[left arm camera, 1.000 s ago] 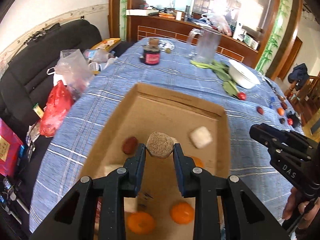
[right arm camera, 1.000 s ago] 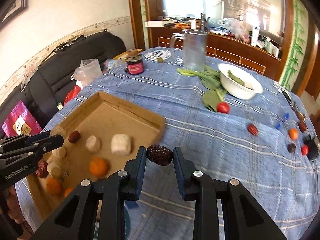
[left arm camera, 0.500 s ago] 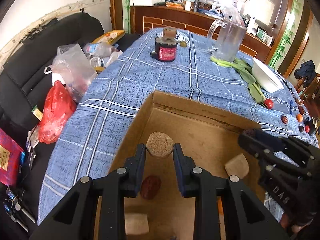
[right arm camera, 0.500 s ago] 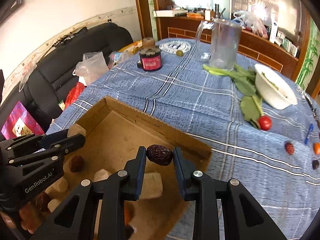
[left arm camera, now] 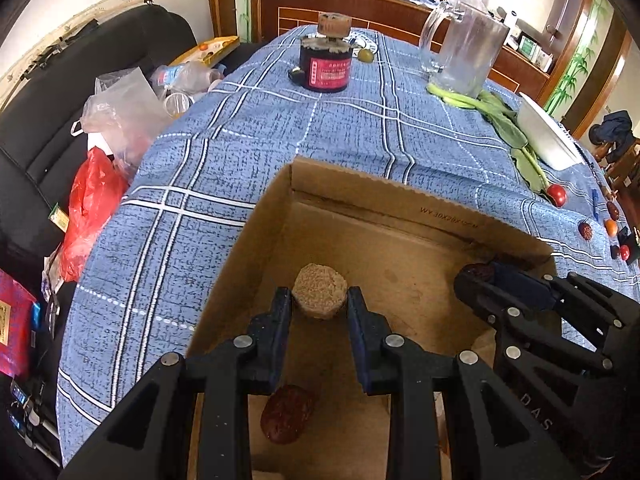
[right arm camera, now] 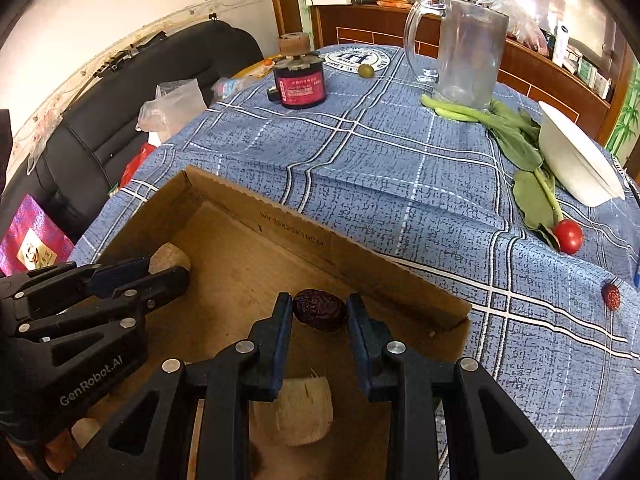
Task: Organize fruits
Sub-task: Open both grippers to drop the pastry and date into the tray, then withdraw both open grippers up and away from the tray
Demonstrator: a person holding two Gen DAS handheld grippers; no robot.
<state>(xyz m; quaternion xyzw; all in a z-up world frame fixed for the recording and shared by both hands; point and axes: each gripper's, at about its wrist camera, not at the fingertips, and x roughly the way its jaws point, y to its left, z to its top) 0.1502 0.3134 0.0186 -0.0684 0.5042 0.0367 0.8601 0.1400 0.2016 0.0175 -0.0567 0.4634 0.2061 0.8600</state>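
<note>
Left gripper (left arm camera: 319,300) at lower centre, fingers clamped on tan round piece (left arm camera: 319,295) seated between fingertips, over cardboard box (left arm camera: 400,196), right gripper (right arm camera: 319,312) at lower centre, fingers clamped on dark date (right arm camera: 319,315) above box floor

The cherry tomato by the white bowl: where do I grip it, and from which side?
Pinch the cherry tomato across its round middle, coming from above on the near side. A leaf and the white bowl crowd its far side, while the tablecloth in front is bare.
</note>
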